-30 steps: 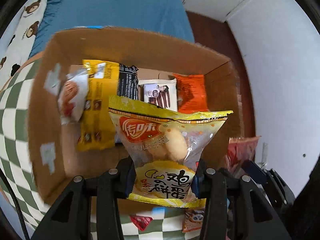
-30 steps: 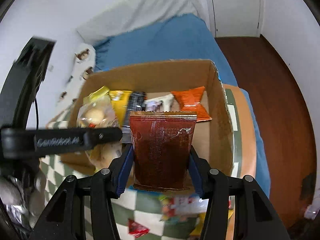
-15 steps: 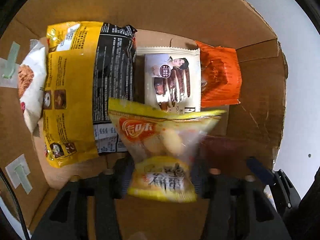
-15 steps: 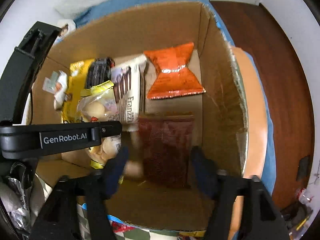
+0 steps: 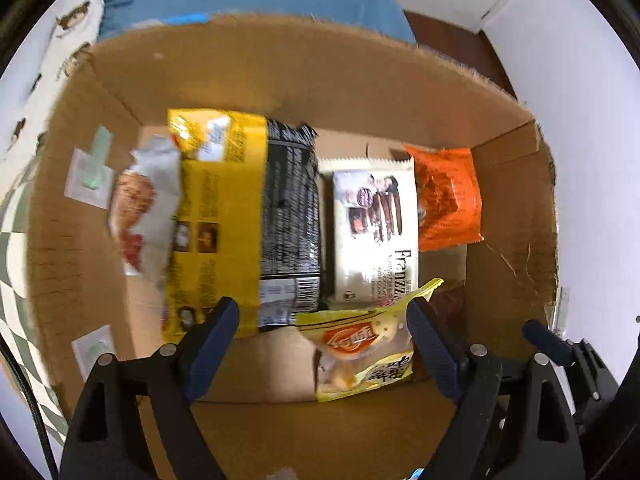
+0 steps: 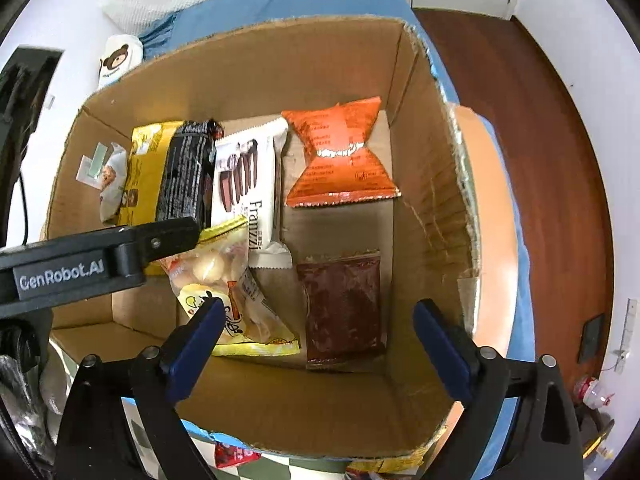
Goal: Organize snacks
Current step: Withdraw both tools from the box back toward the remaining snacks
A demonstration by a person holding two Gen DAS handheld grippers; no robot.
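Observation:
A cardboard box (image 6: 432, 168) holds several snack packs. My left gripper (image 5: 322, 336) is open above the box floor; the yellow egg-cake bag (image 5: 364, 352) lies loose below it and also shows in the right wrist view (image 6: 224, 280). My right gripper (image 6: 316, 340) is open over the box; the dark red packet (image 6: 342, 308) lies flat on the box floor between its fingers. Further back lie a yellow-black pack (image 5: 248, 216), a white Franzzi pack (image 5: 376, 232) and an orange pack (image 5: 446, 196).
A white pastry packet (image 5: 140, 208) leans on the box's left wall. The left gripper's arm (image 6: 96, 260) crosses the box's left side in the right wrist view. A checkered cloth with loose snacks (image 6: 236, 454) lies before the box. A blue bed (image 6: 288, 4) is behind.
Both grippers opened and let go: the egg-cake bag and the dark red packet dropped onto the box floor. Both grippers have pulled back and up a little.

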